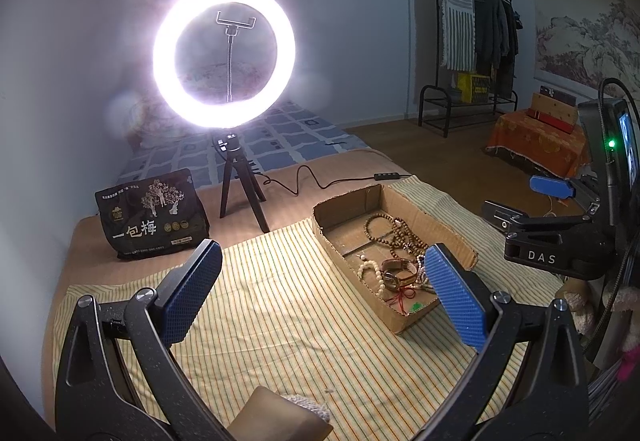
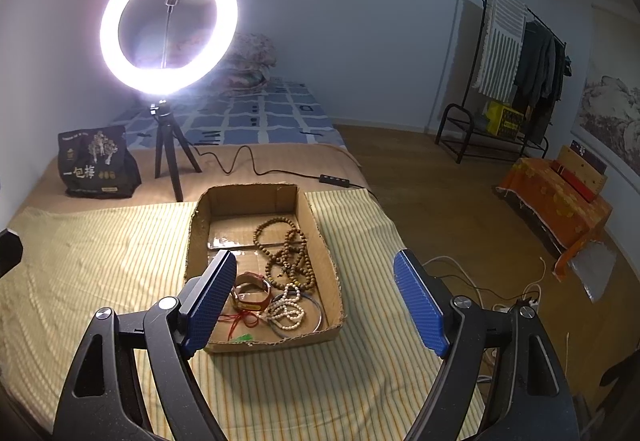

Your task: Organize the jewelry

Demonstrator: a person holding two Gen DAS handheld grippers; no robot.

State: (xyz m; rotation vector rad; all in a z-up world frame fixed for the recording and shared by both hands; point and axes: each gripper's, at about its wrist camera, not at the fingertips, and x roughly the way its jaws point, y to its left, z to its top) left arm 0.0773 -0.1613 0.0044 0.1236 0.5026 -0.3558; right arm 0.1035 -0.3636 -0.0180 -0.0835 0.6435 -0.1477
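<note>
1. The striped cloth (image 2: 100,261) carries the cardboard tray (image 2: 320,241), the landmark here.
2. Both tools hover short of the tray, empty – the left gripper (image 1: 320,293) and the right gripper (image 2: 316,301) gape wide.
3. Inside the tray's near half lie the wooden beads (image 2: 290,261), a watch (image 2: 250,295) and the white beads (image 2: 286,311) (tangled together).
4. Best lift one strand by its outermost loop – slowly.
</note>
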